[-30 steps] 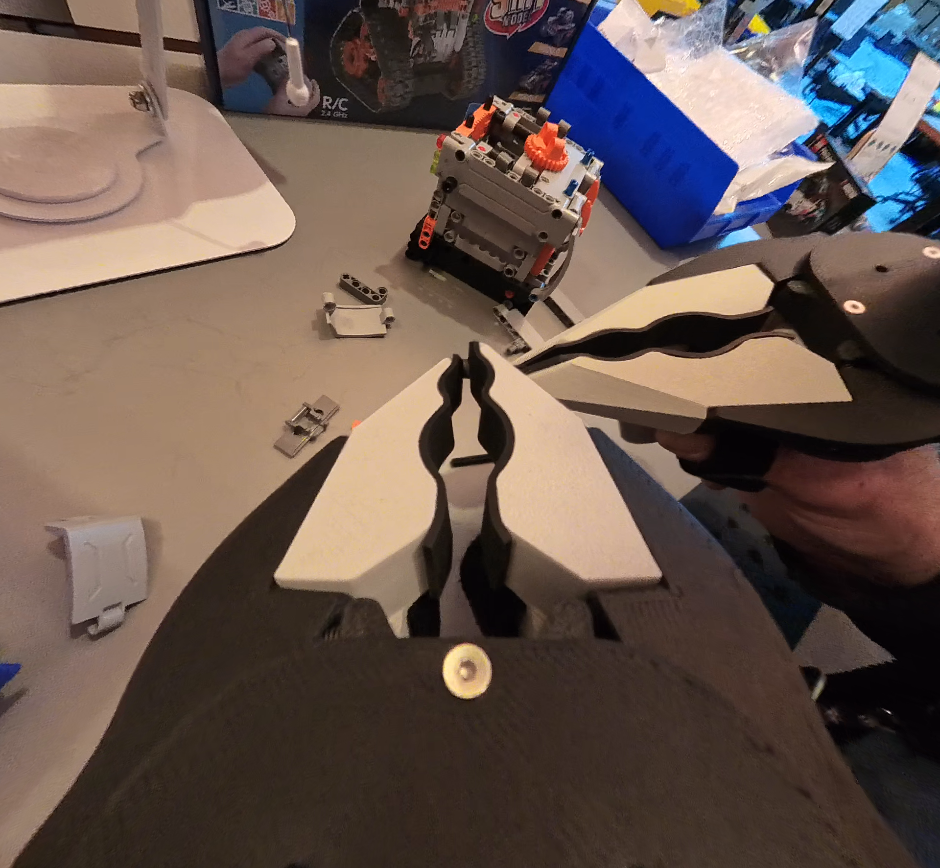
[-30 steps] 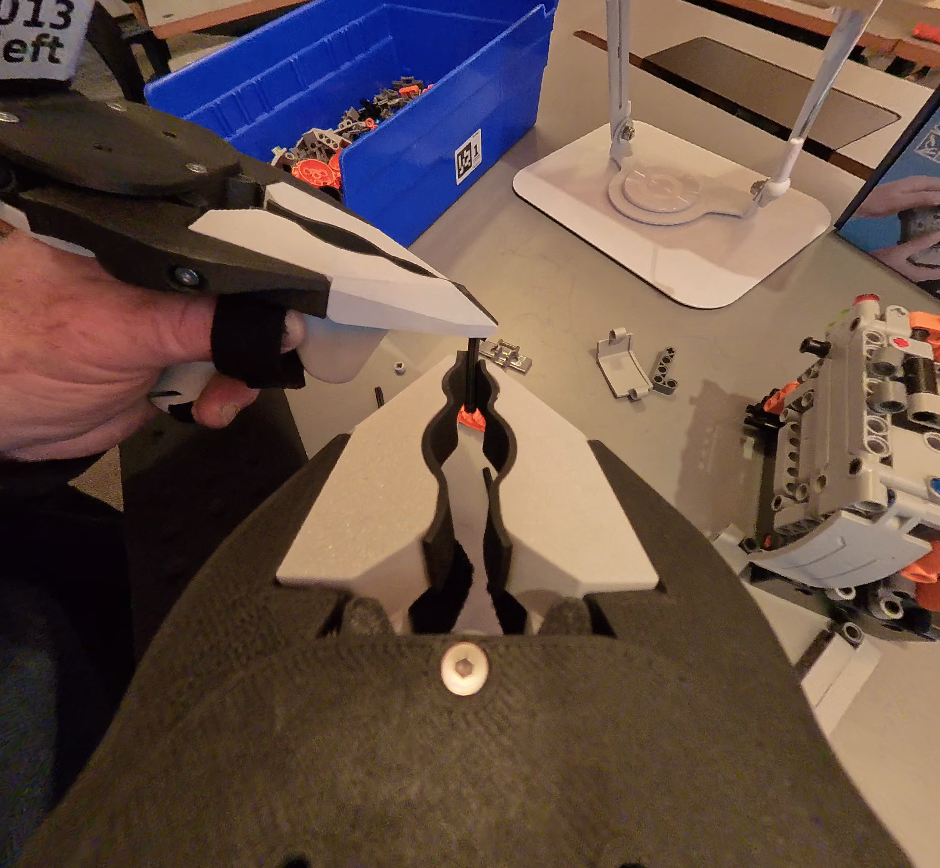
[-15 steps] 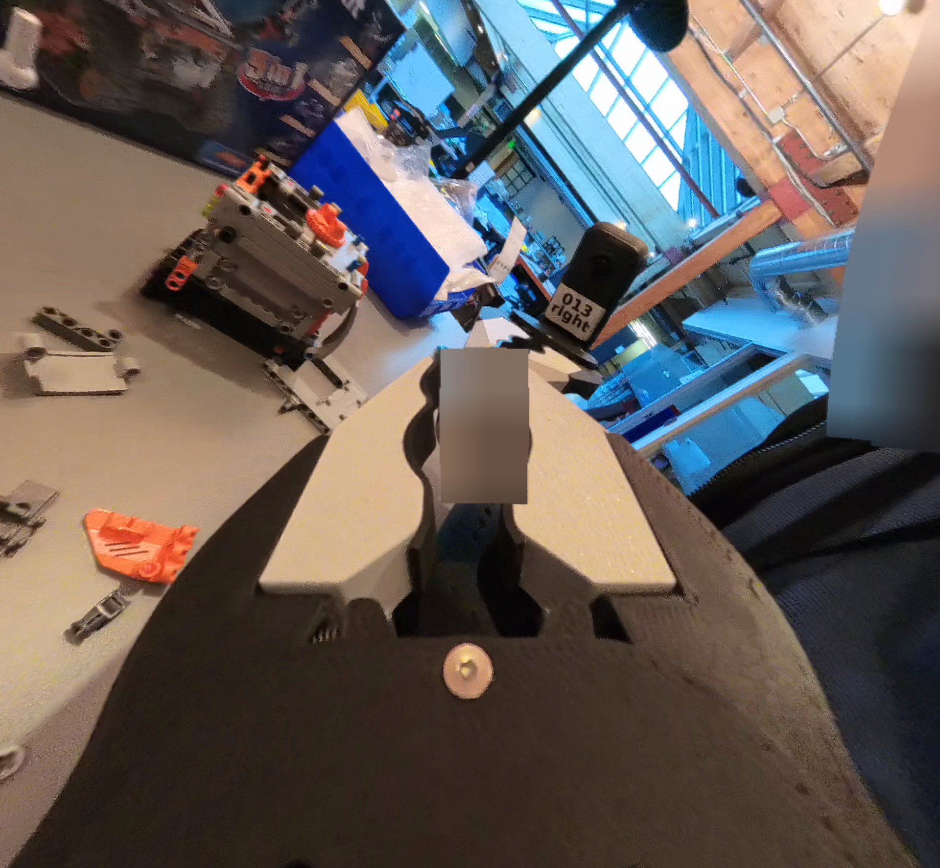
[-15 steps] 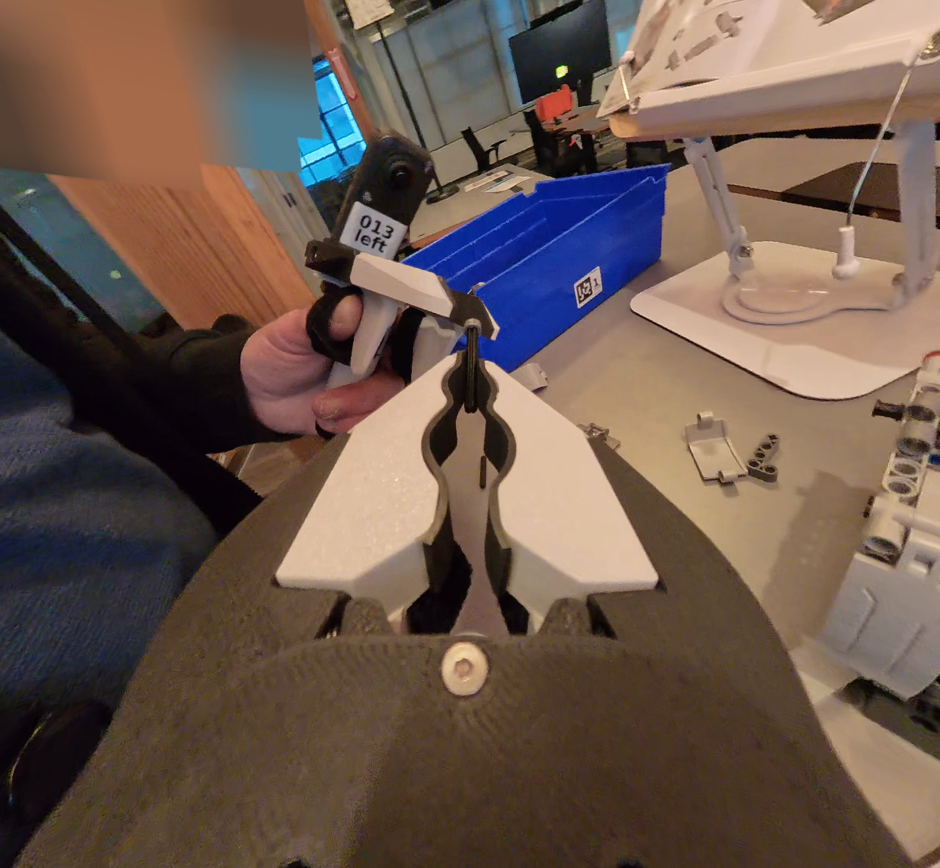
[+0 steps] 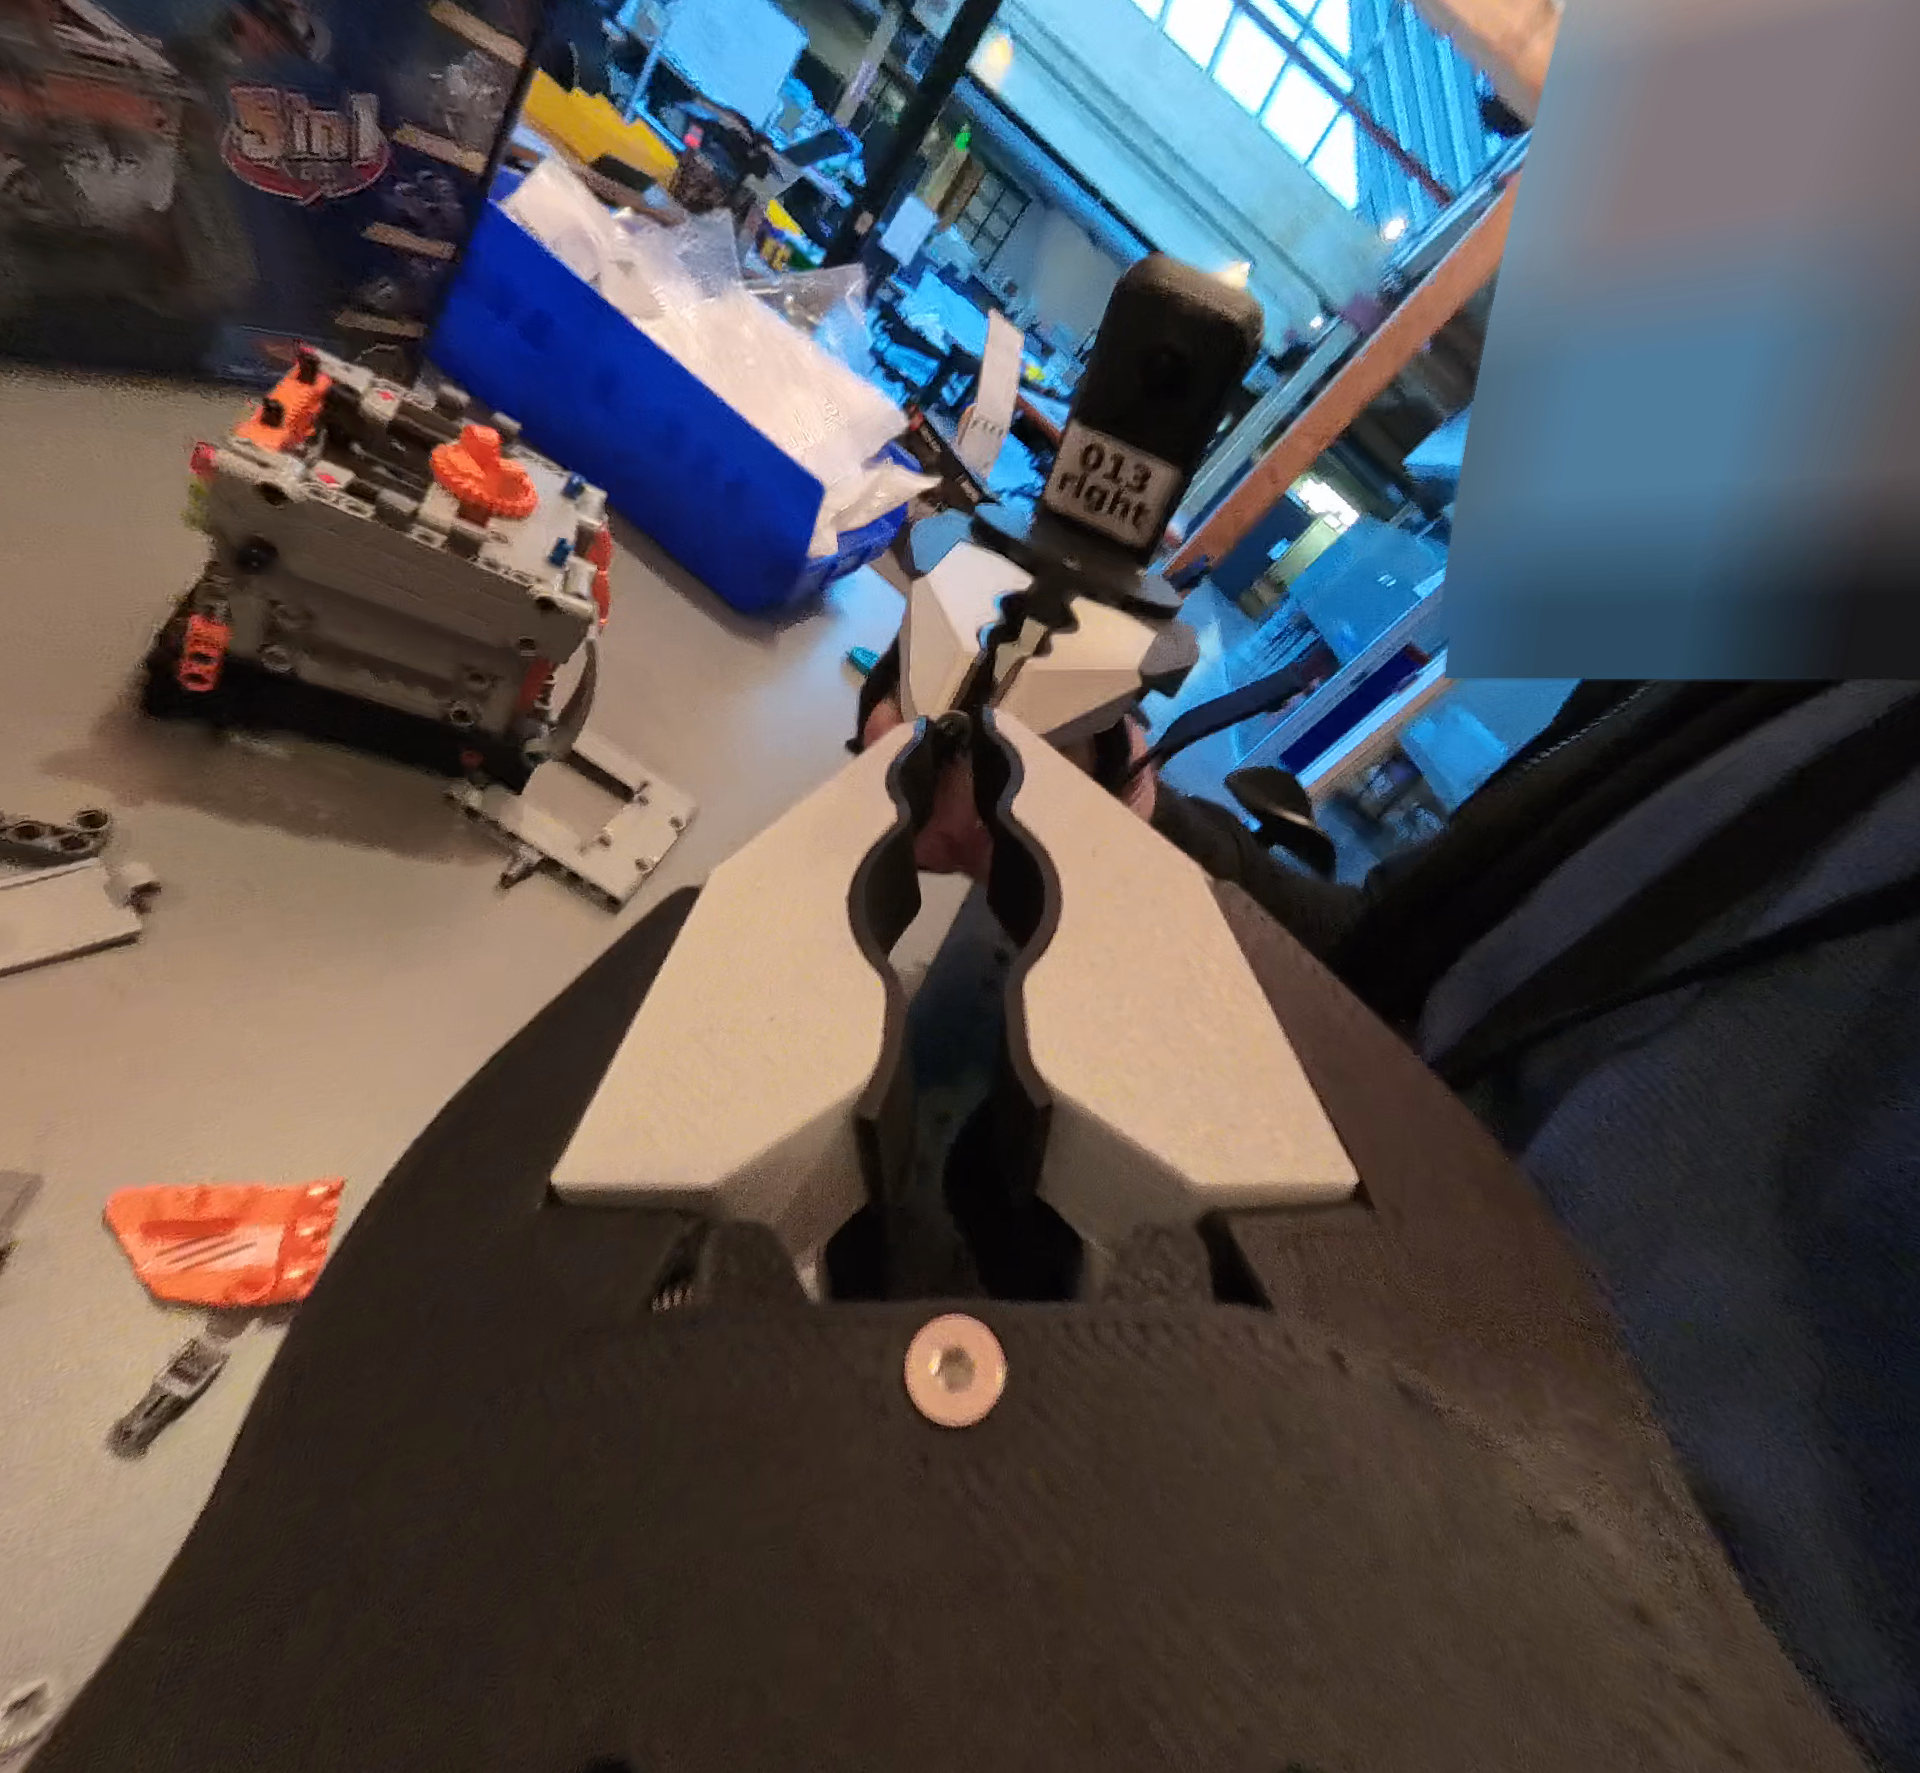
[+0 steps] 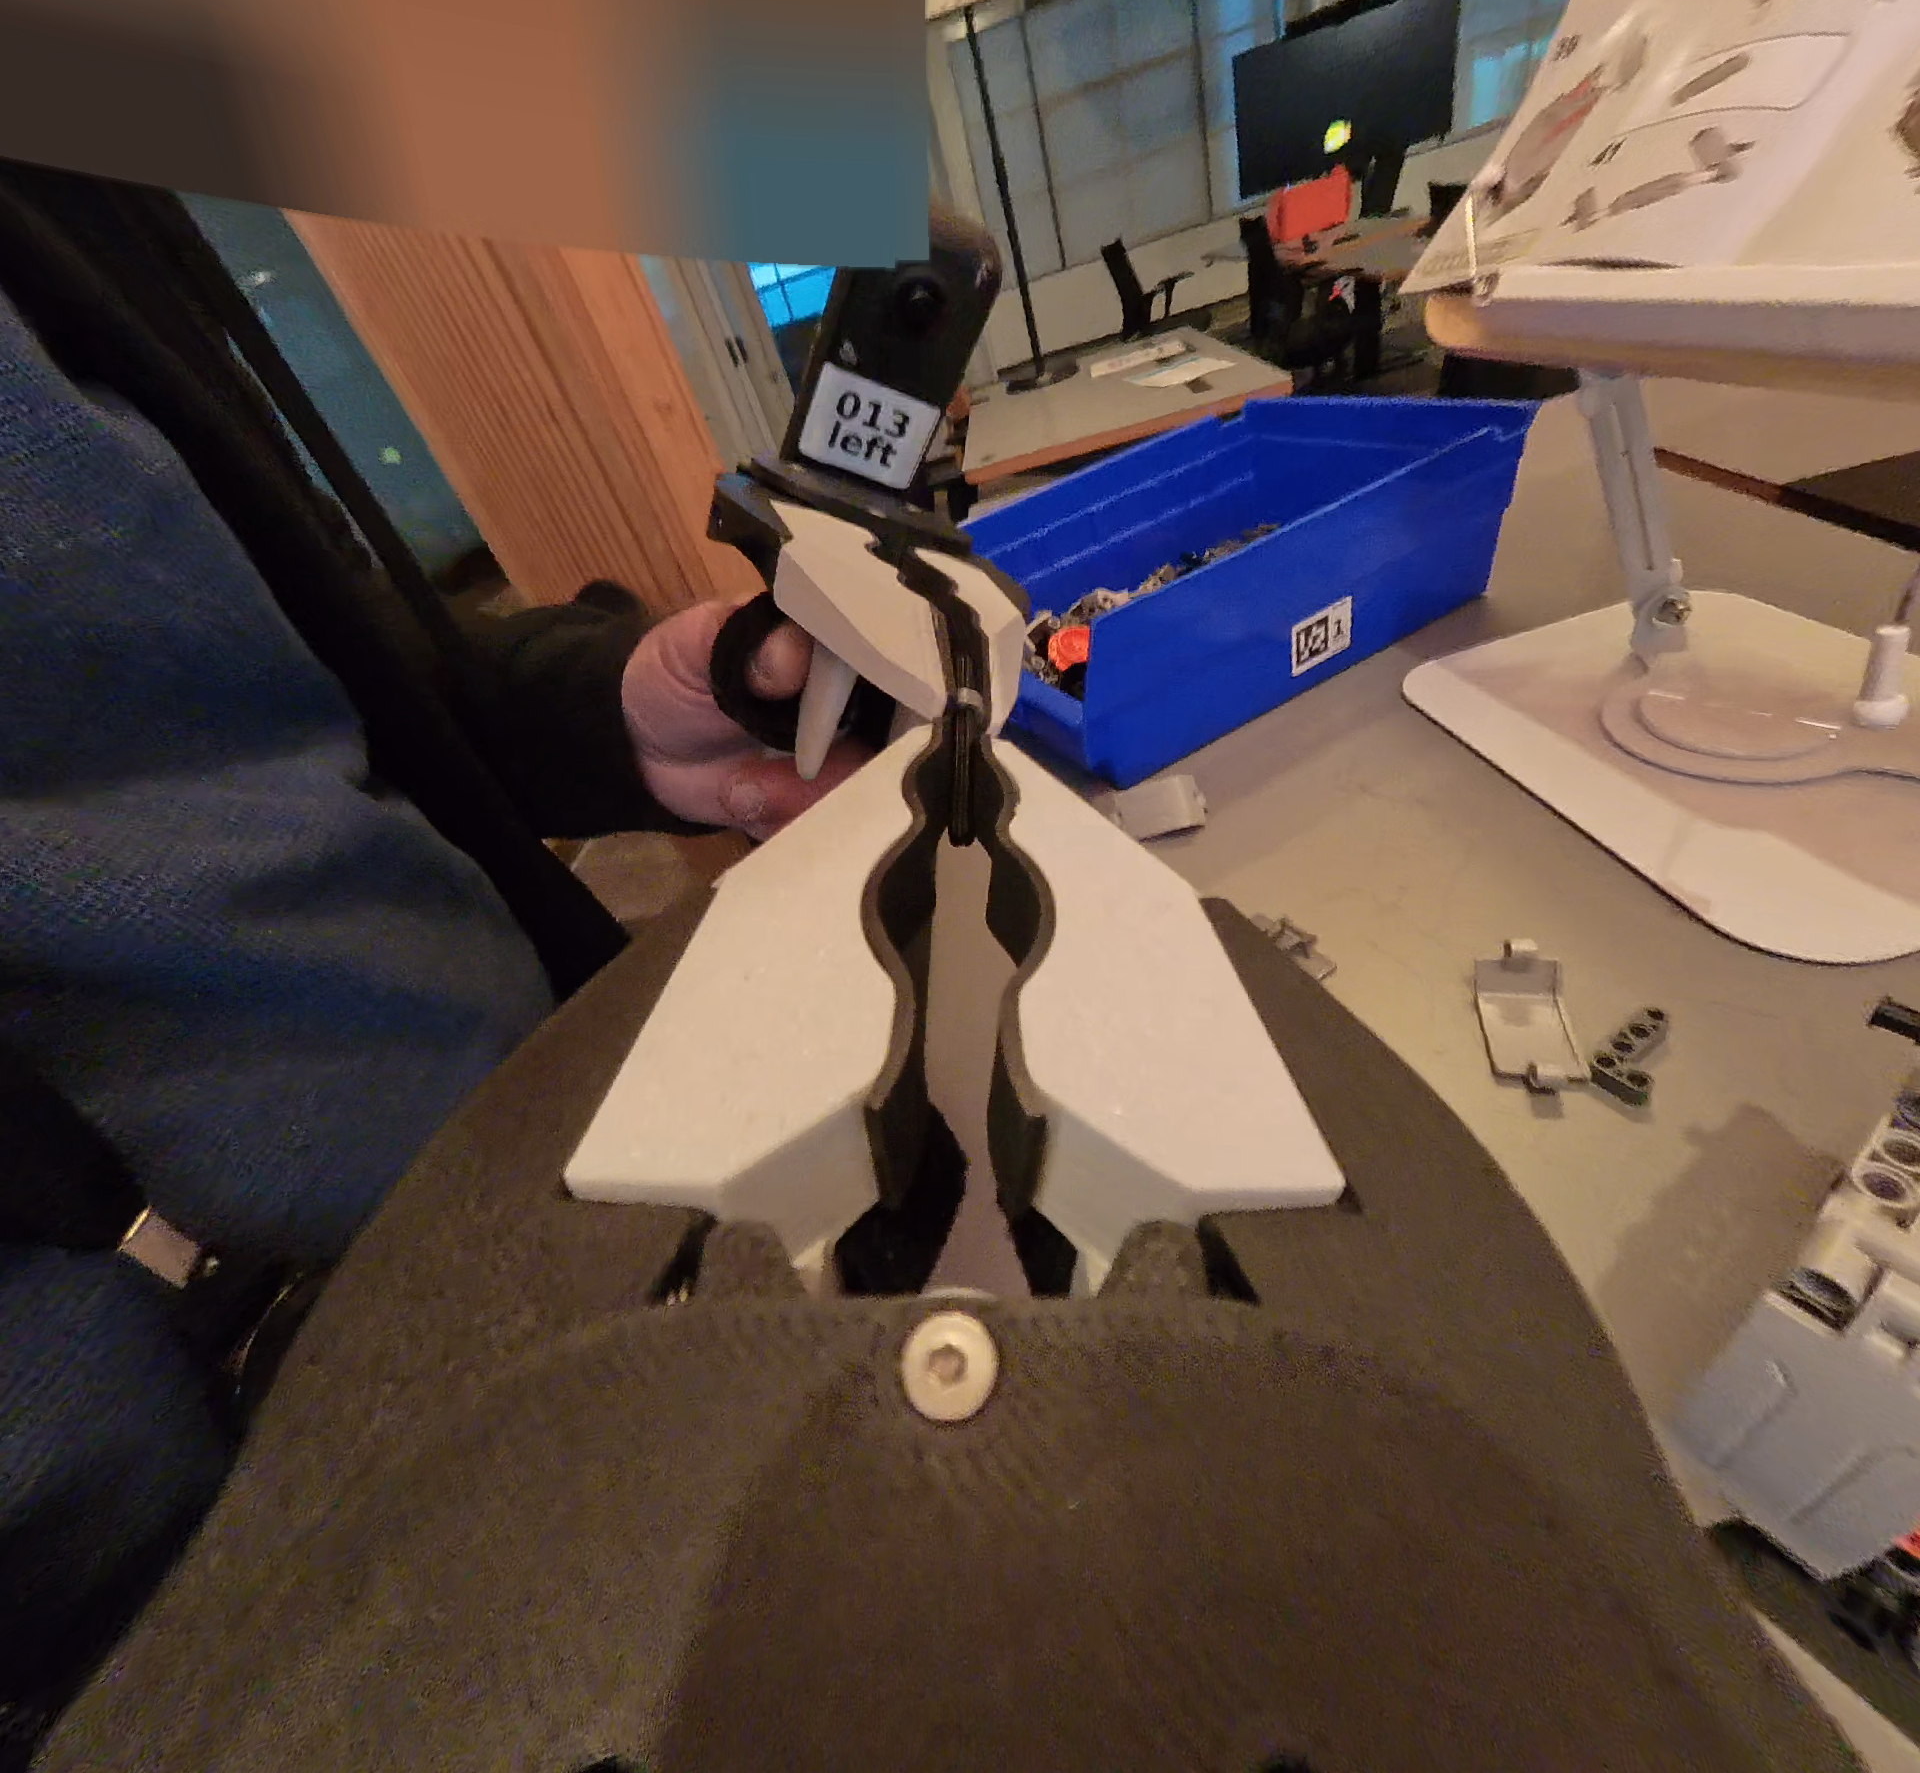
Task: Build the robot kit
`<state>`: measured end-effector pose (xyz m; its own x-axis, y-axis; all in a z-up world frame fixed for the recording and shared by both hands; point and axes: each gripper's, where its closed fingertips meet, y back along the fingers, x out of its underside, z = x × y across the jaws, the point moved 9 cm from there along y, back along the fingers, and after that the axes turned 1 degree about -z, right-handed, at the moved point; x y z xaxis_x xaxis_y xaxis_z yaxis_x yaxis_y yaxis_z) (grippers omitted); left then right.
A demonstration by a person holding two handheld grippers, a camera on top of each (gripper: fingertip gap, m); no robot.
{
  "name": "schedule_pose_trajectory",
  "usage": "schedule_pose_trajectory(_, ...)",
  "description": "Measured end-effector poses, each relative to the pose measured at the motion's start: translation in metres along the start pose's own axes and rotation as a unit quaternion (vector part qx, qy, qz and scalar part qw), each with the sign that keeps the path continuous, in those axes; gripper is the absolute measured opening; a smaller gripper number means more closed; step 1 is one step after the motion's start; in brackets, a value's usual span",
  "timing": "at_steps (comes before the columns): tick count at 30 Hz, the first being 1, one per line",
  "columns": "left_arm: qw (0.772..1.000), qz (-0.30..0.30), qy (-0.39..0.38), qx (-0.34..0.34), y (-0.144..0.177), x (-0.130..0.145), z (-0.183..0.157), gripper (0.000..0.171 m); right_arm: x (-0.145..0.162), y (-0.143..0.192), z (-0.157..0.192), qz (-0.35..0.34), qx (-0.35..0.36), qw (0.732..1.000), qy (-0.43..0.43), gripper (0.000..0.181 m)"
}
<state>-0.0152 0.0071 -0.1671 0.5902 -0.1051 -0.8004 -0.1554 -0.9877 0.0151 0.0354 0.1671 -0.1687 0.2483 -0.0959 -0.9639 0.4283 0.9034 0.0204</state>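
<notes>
My left gripper [image 5: 951,734] is shut on a small grey connector piece [image 6: 966,700] at its tips. My right gripper [image 6: 961,749] is shut on a thin black axle [image 6: 958,793] that sticks out past its tips. The two grippers face each other tip to tip, raised above the table's near edge in front of the person. The axle's end meets the small piece. The right gripper shows in the left wrist view [image 5: 1000,658], and the left gripper in the right wrist view [image 6: 961,679]. A hand [image 6: 707,736] holds the left gripper.
A grey and orange brick-built model [image 5: 395,570] stands on the grey table [image 5: 312,996], with an orange panel [image 5: 223,1240] and a grey frame piece [image 5: 587,819] nearby. A blue parts bin [image 6: 1247,560], a white booklet stand [image 6: 1662,767], a grey panel [image 6: 1522,1017] and a black beam [image 6: 1631,1048] lie further off. Both grippers' tips are close together, under 4 cm apart. The orange panel [image 5: 223,1240] is about equally far from each gripper, around 20 cm.
Both grippers have risen from low over the table and turned to face each other. Their tips have come together, axle against small piece.
</notes>
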Motion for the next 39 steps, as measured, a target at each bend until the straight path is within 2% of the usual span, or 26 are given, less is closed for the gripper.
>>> schedule_pose_trajectory(2,0.999,0.017,-0.025,-0.016,0.001,-0.001,-0.002,0.005,-0.001,-0.001,0.001,0.017,0.005,1.0,0.008,0.0)
schedule_pose_trajectory(6,1.0,0.004,-0.01,0.0,0.002,-0.002,-0.003,0.005,-0.002,0.0,0.002,-0.003,-0.003,1.0,-0.007,0.0)
schedule_pose_trajectory(12,1.0,-0.002,-0.024,0.004,0.002,-0.015,-0.003,0.005,-0.01,0.005,0.002,-0.022,0.026,0.999,0.001,0.003)
schedule_pose_trajectory(24,0.997,-0.021,0.016,0.066,-0.014,-0.024,0.008,0.004,-0.02,0.02,0.0,-0.021,0.053,0.998,0.007,0.001)
schedule_pose_trajectory(31,0.998,-0.016,-0.01,0.057,-0.022,-0.029,0.016,0.011,-0.019,0.03,-0.002,-0.01,0.078,0.997,0.011,0.001)
schedule_pose_trajectory(39,0.998,0.019,-0.04,0.04,-0.031,-0.029,0.025,0.013,-0.014,0.041,-0.004,0.006,0.118,0.993,0.025,0.001)
